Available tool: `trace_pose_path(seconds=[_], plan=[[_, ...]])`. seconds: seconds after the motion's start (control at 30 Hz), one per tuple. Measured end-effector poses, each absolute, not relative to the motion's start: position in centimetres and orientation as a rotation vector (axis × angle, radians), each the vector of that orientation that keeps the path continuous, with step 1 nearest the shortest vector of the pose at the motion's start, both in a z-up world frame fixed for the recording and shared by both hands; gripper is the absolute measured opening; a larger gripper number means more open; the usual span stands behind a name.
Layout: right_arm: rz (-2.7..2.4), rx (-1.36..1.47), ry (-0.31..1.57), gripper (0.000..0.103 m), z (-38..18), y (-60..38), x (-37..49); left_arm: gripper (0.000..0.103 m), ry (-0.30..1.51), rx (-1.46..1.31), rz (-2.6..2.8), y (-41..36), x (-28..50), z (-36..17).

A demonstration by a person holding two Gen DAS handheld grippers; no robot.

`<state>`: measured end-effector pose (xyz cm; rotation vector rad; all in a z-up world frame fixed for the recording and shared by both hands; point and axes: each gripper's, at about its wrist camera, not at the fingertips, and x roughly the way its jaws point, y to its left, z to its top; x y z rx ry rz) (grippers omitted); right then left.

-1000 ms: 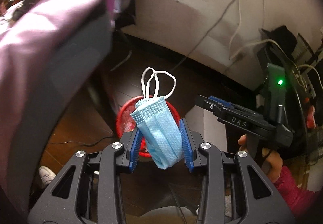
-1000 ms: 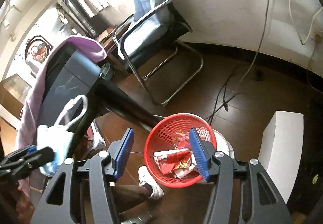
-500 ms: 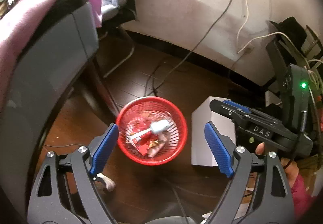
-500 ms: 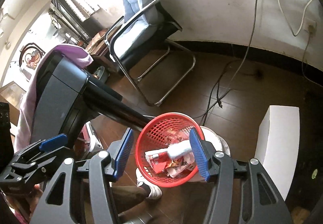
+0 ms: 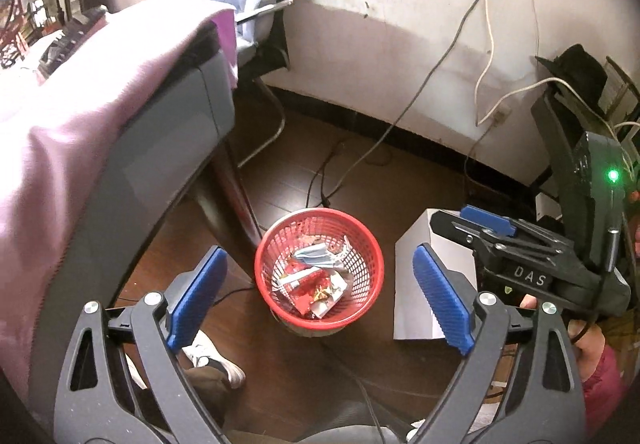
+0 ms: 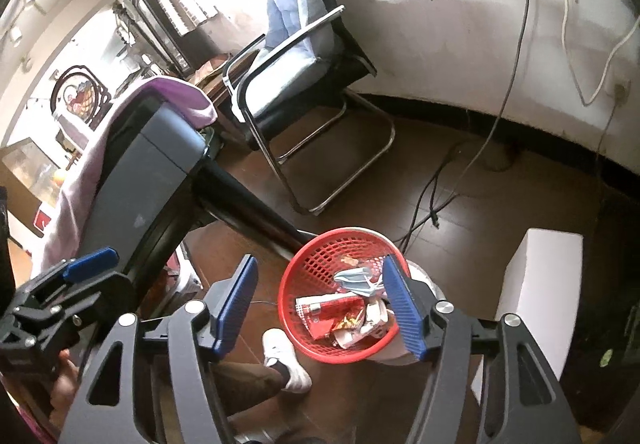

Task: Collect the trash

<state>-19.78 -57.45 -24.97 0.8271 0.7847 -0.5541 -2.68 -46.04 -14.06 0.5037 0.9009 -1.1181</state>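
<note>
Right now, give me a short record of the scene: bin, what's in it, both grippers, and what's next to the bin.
bin: red mesh basket on the dark wood floor
contents: blue face mask lying on top of red and white wrappers
left gripper: above the basket, opening, nothing between the fingers
right gripper: opening, holds nothing
beside bin: white box; table leg

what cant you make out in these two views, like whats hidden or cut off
- Red basket: right wrist view, the near blue finger covers part of its rim.
- Face mask: left wrist view, too small to see its ear loops clearly.
- White box: right wrist view, its lower end is behind the gripper frame.
</note>
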Motion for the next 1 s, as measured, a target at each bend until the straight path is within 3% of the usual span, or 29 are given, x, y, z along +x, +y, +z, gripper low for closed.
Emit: trace_pose_path(seconds=[0.17,1.0], plan=[[-0.569,0.774,0.763,0.076,-22.5,-56.7,-20.1,0.093,0.855,0.474,-1.106,-44.6,-2.8,-12.3],[-0.452,0.535,0.662,0.088,-11.0,-47.9,-18.1,0.096,0.595,0.274,-0.973,-32.1,-2.7,-3.3]])
